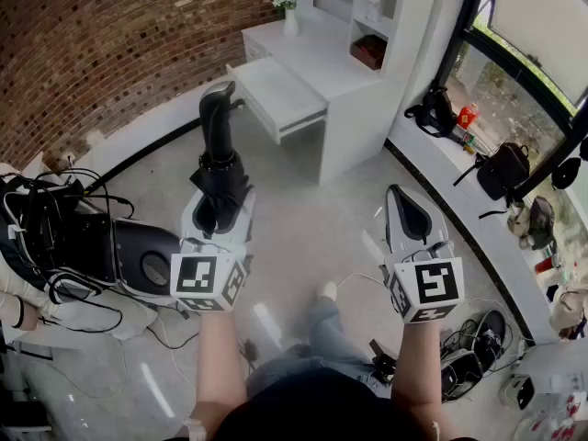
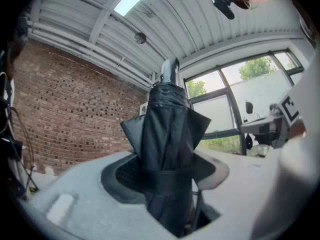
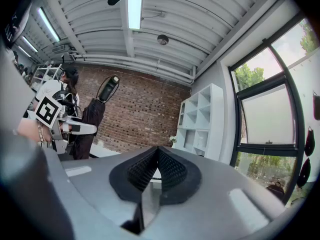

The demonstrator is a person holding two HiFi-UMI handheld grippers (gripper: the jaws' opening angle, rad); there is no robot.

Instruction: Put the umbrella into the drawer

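Note:
A folded black umbrella (image 1: 219, 163) stands upright in my left gripper (image 1: 219, 211), its handle pointing up and away. The jaws are shut on the umbrella's folded canopy (image 2: 167, 169), which fills the gap between the pads. The white drawer (image 1: 276, 95) hangs pulled out from the white desk (image 1: 317, 62), ahead of the umbrella and well beyond it. My right gripper (image 1: 411, 217) floats to the right at about the same height, jaws shut with their tips meeting (image 3: 156, 151) and nothing between them. In the right gripper view the umbrella (image 3: 95, 111) and left gripper show at far left.
A white shelf unit (image 1: 381, 12) rises behind the desk, with a small vase (image 1: 290, 16) on the desktop. Black bags (image 1: 501, 168) line the window sill at right. A cart with cables (image 1: 64, 237) stands at left; cables and gear (image 1: 478, 338) lie on the floor at lower right.

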